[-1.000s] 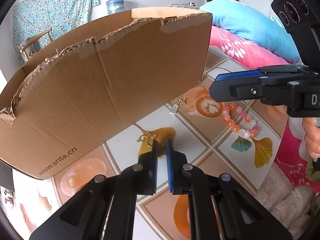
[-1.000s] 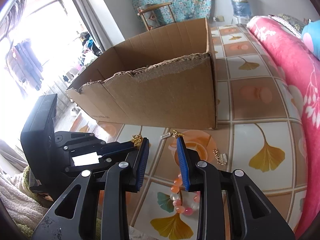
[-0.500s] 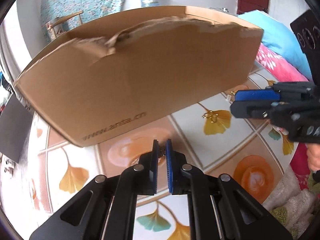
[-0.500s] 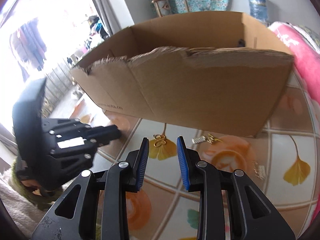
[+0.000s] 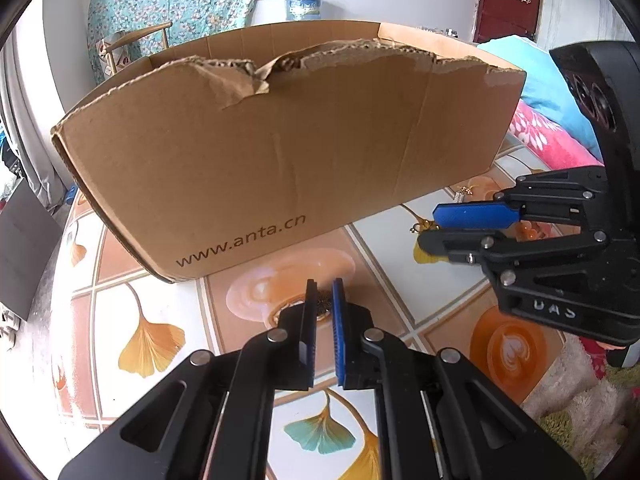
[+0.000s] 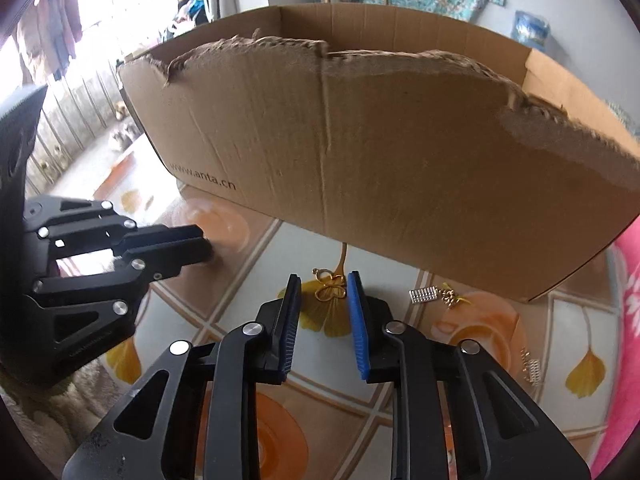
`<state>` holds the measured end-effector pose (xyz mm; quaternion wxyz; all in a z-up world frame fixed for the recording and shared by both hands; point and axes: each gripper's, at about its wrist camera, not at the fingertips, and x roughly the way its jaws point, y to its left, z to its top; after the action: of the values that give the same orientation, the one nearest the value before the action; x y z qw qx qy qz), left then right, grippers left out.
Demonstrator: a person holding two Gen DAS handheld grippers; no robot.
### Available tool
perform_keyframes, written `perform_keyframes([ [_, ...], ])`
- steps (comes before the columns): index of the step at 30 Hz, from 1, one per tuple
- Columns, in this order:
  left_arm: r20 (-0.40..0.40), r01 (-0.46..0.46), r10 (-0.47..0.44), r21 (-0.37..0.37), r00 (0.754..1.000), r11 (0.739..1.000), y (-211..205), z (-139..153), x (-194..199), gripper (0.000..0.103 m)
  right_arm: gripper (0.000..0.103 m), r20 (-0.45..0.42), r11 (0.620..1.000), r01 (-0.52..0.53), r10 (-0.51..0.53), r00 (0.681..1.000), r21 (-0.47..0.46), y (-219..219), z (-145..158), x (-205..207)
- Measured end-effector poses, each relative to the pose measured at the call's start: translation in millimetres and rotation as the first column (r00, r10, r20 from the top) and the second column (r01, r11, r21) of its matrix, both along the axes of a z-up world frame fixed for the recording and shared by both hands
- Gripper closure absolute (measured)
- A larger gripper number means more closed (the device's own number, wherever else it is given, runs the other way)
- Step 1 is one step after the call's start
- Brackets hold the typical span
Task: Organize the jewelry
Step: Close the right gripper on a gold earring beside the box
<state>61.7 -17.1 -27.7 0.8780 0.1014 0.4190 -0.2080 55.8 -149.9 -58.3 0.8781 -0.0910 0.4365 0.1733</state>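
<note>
My left gripper (image 5: 323, 300) is shut on a small dark-and-gold jewelry piece (image 5: 323, 307), held low over the tiled floor in front of the torn cardboard box (image 5: 280, 152). In the right wrist view the left gripper (image 6: 206, 246) reaches in from the left. My right gripper (image 6: 323, 280) is closing; its jaws still stand apart, and a gold knot-shaped pendant (image 6: 330, 287) lies on the floor between the tips, untouched. From the left wrist view the right gripper (image 5: 430, 226) hangs over that gold pendant (image 5: 421, 227). The box (image 6: 360, 140) stands just behind both.
A silver coil charm on a gold chain (image 6: 434, 294) lies right of the pendant, and another silver coil (image 6: 531, 368) lies farther right. Pink bedding (image 6: 630, 280) borders the right side. A fluffy rug (image 5: 580, 400) lies along the near edge.
Both grippers moved left along the box front. The left one carried its piece along. The right one left the bead bracelet, came over the gold pendant, and its jaws narrowed.
</note>
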Motion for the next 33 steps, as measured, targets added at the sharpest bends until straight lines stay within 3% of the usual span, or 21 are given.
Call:
perform_keyframes([
  [4, -0.003, -0.001, 0.001, -0.017, 1.0, 1.0, 4.3, 0.4, 0.3, 0.096, 0.093, -0.009, 1.0, 0.002, -0.002, 1.0, 0.008, 0.5, 1.4, 1.8],
  [5, -0.003, 0.0, 0.0, -0.019, 1.0, 1.0, 4.7, 0.6, 0.7, 0.096, 0.103, -0.016, 1.0, -0.002, 0.003, 1.0, 0.018, 0.0, 1.9, 2.0],
  [13, -0.003, 0.012, -0.012, -0.033, 1.0, 0.999, 9.8, 1.4, 0.4, 0.096, 0.103, -0.021, 0.999, 0.008, -0.007, 1.0, 0.047, -7.4, 11.9, 1.4],
  [16, -0.004, 0.012, -0.012, -0.037, 1.0, 0.999, 10.9, 1.4, 0.6, 0.096, 0.1, -0.014, 0.999, 0.017, -0.016, 1.0, 0.048, -6.5, 15.7, 3.0],
  [18, -0.005, 0.012, -0.012, -0.039, 1.0, 0.999, 11.1, 1.4, 0.8, 0.096, 0.086, -0.003, 0.999, 0.027, -0.027, 1.0, 0.023, -4.4, 15.1, 5.3],
  [26, -0.01, 0.012, -0.013, -0.043, 1.0, 0.999, 12.7, 2.1, 1.6, 0.096, 0.085, -0.036, 0.999, 0.047, -0.048, 0.998, -0.023, -1.0, 9.5, 12.4],
  [29, -0.012, 0.012, -0.013, -0.046, 1.0, 0.999, 13.2, 2.3, 2.3, 0.096, 0.092, -0.055, 0.999, 0.048, -0.049, 0.997, -0.024, -2.7, 10.4, 14.1],
  [33, -0.011, 0.012, -0.013, -0.05, 1.0, 0.999, 14.3, 2.1, 2.3, 0.096, 0.092, -0.059, 0.999, 0.049, -0.05, 0.997, -0.013, -5.4, 11.8, 14.1],
])
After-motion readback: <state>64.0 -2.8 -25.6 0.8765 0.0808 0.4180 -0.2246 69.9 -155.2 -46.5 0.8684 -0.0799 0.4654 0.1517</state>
